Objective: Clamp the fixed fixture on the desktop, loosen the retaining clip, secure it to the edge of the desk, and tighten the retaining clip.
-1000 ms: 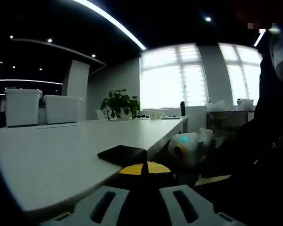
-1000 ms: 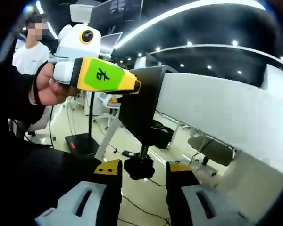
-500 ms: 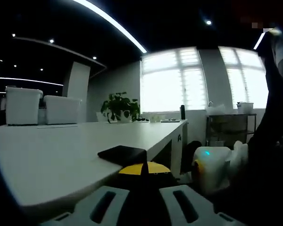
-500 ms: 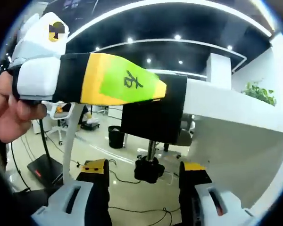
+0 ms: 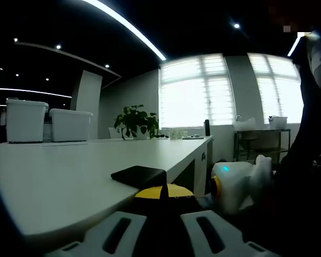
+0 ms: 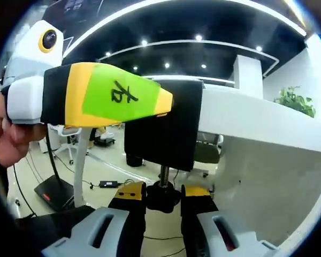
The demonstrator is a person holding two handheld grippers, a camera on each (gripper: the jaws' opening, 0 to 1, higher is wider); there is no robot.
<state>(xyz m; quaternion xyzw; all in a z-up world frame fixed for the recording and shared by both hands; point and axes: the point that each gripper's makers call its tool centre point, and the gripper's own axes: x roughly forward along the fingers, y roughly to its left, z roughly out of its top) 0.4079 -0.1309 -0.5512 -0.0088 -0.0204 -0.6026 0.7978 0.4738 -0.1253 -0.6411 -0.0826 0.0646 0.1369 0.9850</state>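
Closing in from either side, the right gripper [image 6: 163, 201] now has its yellow-tipped jaws pressed against the black knob [image 6: 162, 194] of the retaining clip, where half a second ago they stood well apart with the knob loose between them. I judge the tightening step is about to start: the black fixture [image 6: 166, 126] already straddles the desk edge [image 6: 246, 115], its threaded rod running down to the knob underneath. The left gripper [image 6: 166, 101], with its yellow and green body, holds the fixture's upper part from the left; in the left gripper view its own jaws are clamped on the black plate [image 5: 140, 175] lying on the tabletop [image 5: 69, 171] at the near edge. Counted: one fixture, one knob, two grippers, two white boxes [image 5: 25, 121] and one potted plant [image 5: 135, 119] at the far edge.
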